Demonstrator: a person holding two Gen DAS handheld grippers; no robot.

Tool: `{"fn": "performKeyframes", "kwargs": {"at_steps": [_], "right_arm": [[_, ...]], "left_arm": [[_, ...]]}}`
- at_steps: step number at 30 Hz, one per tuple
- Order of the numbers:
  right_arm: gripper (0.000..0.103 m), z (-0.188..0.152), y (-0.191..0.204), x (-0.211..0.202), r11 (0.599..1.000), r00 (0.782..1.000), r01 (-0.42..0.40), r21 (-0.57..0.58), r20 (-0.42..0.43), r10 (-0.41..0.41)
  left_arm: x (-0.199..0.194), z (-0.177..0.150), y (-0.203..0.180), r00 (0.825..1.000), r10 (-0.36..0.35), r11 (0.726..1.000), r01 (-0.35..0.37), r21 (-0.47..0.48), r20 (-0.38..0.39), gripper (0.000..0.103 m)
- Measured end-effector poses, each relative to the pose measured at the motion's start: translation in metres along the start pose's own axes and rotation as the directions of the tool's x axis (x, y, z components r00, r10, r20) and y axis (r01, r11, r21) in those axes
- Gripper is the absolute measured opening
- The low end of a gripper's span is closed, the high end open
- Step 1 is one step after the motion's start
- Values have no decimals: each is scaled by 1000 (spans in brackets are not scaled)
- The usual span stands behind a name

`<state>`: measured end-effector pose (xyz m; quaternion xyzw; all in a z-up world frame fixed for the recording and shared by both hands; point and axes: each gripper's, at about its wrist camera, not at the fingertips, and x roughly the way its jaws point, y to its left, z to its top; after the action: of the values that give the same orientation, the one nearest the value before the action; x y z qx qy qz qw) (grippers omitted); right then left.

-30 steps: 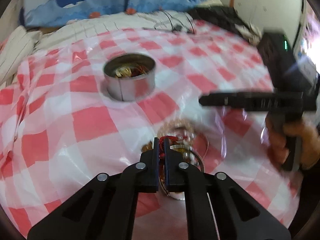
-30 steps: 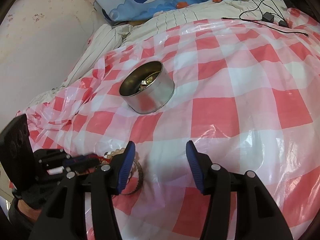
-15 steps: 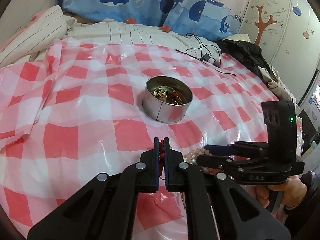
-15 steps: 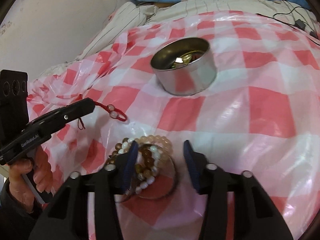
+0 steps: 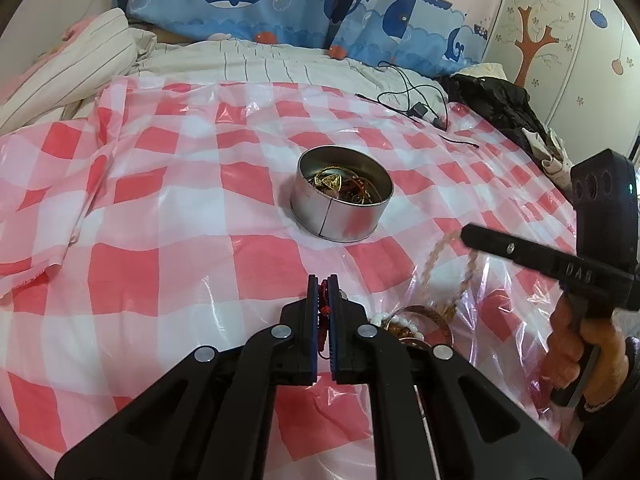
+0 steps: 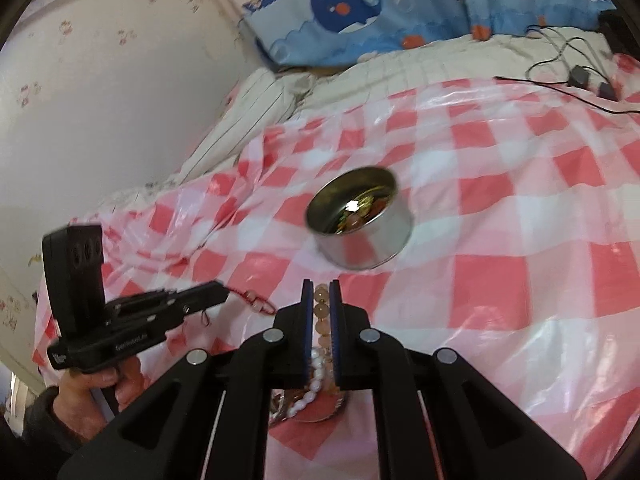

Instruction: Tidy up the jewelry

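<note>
A round metal tin holding gold and brown jewelry stands on the red-checked plastic sheet. My left gripper is shut on a red string bracelet, held above the sheet short of the tin. In the right wrist view the left gripper is at the left, with the red string bracelet dangling from its tip. My right gripper has its jaws closing tight on a peach bead bracelet, whose beads sit pressed between the pads. The bead bracelet hangs from the right gripper over a pile of bracelets.
Striped bedding and whale-print pillows lie beyond the sheet. A black charger cable and dark clothes are at the far right. A wall runs along the left. A person's hand grips the right tool.
The right gripper shut on the peach bead bracelet and lifted it off the pile. The left gripper stayed shut on the red string bracelet and rose, rolling a little.
</note>
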<state>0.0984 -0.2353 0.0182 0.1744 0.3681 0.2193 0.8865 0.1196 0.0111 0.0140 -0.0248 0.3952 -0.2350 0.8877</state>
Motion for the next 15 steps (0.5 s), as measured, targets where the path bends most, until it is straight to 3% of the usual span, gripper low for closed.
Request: {"fn": "performKeyframes", "kwargs": {"at_steps": [3,7,9,10,13,15], "right_arm": [[8,4,-16,-2,999,1000,7,52,-7,-6],[8,5,-33,-3,981,994,-104,161,0,105],[9,7,-33,-3,985,997,-79,154,-14,82],[10,7,-32,-1,992,999,-9,128,-44,14],[47,4,-38,6,987,991,111,116,-93,-100],[48,2,-39,9,985,986,135,105,-113,-123]], "left_arm": [[3,-1,0,1000,10,1000,-10,4,-18,4],[11,-4,2,997,35,999,-35,10,-64,4],[17,-6,3,995,46,999,-45,10,-89,4],[20,-8,5,993,49,999,-49,9,-106,4],[23,-11,5,991,59,998,-58,16,-124,4],[23,-11,4,990,61,998,-59,20,-124,5]]}}
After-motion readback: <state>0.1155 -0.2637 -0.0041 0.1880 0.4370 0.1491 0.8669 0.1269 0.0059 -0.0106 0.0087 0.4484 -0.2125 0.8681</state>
